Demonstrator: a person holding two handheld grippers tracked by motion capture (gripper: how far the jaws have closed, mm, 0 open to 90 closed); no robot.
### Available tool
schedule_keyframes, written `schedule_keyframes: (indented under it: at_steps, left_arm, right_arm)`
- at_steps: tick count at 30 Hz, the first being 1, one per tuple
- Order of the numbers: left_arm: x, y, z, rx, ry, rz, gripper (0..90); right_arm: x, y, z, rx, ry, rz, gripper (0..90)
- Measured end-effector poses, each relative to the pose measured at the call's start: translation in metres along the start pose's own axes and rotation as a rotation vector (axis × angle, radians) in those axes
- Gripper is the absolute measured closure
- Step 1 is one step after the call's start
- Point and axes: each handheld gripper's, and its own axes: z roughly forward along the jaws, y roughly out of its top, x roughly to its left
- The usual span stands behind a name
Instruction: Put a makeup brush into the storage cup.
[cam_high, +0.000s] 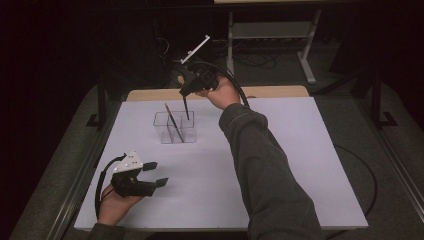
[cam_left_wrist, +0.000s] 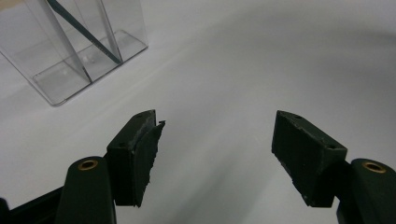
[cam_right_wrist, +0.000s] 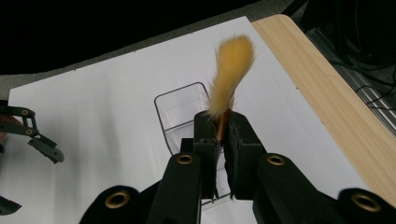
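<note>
A clear plastic container (cam_high: 162, 131) stands on the white board, left of the middle at the back. One thin brush (cam_high: 170, 120) leans inside it. My right gripper (cam_high: 186, 94) hovers just above the container, shut on a second brush (cam_high: 186, 110) whose dark handle points down into it. In the right gripper view that brush's yellow bristles (cam_right_wrist: 231, 70) stick up past the closed jaws of my right gripper (cam_right_wrist: 223, 128), over the container (cam_right_wrist: 180, 89). My left gripper (cam_high: 156, 174) rests at the front left, open, with nothing between its jaws (cam_left_wrist: 217, 149). The container (cam_left_wrist: 88, 70) lies ahead of it, to the left.
The white board (cam_high: 225, 190) covers the table, and a wooden strip (cam_high: 270, 91) shows at its far edge. Dark floor, cables and a metal frame (cam_high: 272, 30) lie beyond. The person's right sleeve (cam_high: 265, 165) crosses the board's middle.
</note>
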Motion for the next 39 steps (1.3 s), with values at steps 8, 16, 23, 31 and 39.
schedule_keyframes:
  at_steps: [8,16,23,31,39]
  left_arm:
    - [0.000,0.000,0.000,-0.002,0.000,-0.001,31.0]
    - [0.000,0.000,-0.001,-0.001,-0.001,0.001,30.8]
    - [0.000,0.000,-0.001,-0.001,-0.001,-0.001,30.7]
    - [0.000,0.000,0.000,0.000,-0.003,-0.002,30.6]
    - [-0.001,0.000,0.001,-0.006,-0.005,-0.010,30.6]
  right_arm:
    - [-0.002,-0.003,0.007,0.008,0.004,0.003,82.5]
    - [-0.001,-0.005,0.014,0.019,0.011,0.014,82.4]
    - [-0.003,-0.012,0.019,0.016,0.010,0.021,82.5]
    - [-0.004,-0.017,0.021,0.016,0.016,0.022,82.4]
    - [-0.006,-0.024,0.025,0.016,0.019,0.029,82.5]
